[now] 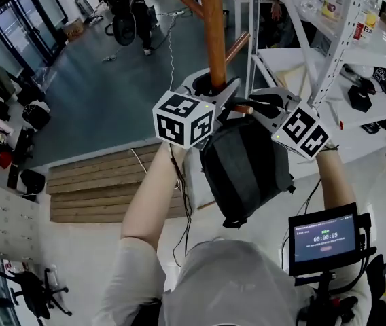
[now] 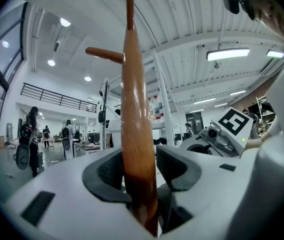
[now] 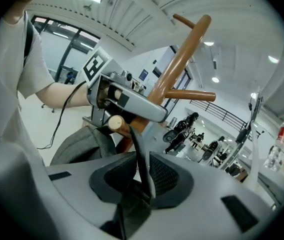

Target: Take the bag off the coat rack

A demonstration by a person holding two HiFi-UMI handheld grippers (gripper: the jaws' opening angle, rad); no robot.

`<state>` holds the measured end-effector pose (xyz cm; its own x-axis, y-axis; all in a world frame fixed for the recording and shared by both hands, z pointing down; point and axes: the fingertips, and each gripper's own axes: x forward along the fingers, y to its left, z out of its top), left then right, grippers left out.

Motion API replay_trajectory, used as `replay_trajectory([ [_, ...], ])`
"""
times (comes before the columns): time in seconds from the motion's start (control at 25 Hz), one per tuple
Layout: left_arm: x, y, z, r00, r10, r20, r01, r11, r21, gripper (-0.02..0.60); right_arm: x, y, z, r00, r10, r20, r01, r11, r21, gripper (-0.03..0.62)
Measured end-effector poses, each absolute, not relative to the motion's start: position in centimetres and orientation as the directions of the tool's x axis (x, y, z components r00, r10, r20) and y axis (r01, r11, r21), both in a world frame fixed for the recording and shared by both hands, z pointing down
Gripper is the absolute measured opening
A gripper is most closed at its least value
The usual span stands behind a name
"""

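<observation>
Workshop floor below; right tongs (image 3: 143,174) clenched on strap (image 3: 137,149) of bag (image 1: 244,168). Bag looks soft, floppy, so strap's the hold. Left tongs (image 2: 141,170) released, straddling rack pole (image 2: 132,84).

Coat rack (image 1: 213,32) is doing the carrying: a brown wooden pole with angled pegs sticking out. The dark grey bag (image 1: 244,172) is hanging off one peg (image 3: 116,124), with its black strap (image 3: 139,159) looping over the pale peg end, and the body is dangling just beside the pole. Two more pegs (image 1: 237,46) are branching off further along the pole. Grey floor (image 1: 104,100) is running under it all, with wooden steps (image 1: 98,182) sitting on it. To the right, a white shelf rack (image 1: 329,39) is holding bottles (image 1: 363,26), and a white table (image 1: 383,124) is carrying small black parts (image 1: 359,99).
</observation>
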<state>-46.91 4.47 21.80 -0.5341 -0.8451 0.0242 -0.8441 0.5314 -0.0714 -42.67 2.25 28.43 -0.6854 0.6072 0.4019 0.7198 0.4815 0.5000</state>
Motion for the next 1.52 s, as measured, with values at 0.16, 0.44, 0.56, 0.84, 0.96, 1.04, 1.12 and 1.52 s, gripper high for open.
replay_trajectory([
  [0.16,-47.1,3.5,22.5,-0.497,-0.866,0.061,-0.867,0.493,-0.067,0.186,-43.6,3.1,28.9,-0.671,0.612,0.420,0.733,0.461,0.499,0.058],
  [0.44,-47.6,4.2,22.5,-0.495,-0.868,0.044,-0.869,0.496,-0.004,0.117,-43.9,3.9,29.1,-0.674,0.596,0.436,0.734,0.480,0.480,0.055],
  [0.56,-47.5,3.8,22.7,-0.484,-0.874,0.045,-0.875,0.485,0.002,0.117,-44.1,3.7,29.2,-0.696,0.591,0.409,0.718,0.548,0.429,0.055],
  [0.84,-47.7,3.9,22.6,-0.437,-0.899,0.024,-0.898,0.438,0.048,0.118,-44.7,4.1,29.1,-0.762,0.530,0.371,0.647,0.613,0.453,0.049],
  [0.96,-47.8,3.5,22.9,-0.444,-0.896,0.021,-0.894,0.444,0.050,0.118,-44.8,3.5,29.2,-0.796,0.509,0.328,0.606,0.657,0.448,0.049],
  [1.04,-47.8,3.2,22.9,-0.437,-0.899,0.017,-0.898,0.438,0.053,0.118,-44.9,3.1,29.0,-0.817,0.494,0.298,0.576,0.689,0.439,0.051],
  [1.12,-47.9,2.9,22.9,-0.427,-0.904,0.016,-0.903,0.427,0.057,0.120,-45.0,2.7,28.7,-0.831,0.481,0.279,0.556,0.710,0.433,0.051],
  [1.52,-47.5,1.7,23.3,-0.398,-0.917,0.019,-0.915,0.398,0.069,0.120,-44.6,1.2,27.5,-0.865,0.458,0.205,0.501,0.791,0.350,0.051],
])
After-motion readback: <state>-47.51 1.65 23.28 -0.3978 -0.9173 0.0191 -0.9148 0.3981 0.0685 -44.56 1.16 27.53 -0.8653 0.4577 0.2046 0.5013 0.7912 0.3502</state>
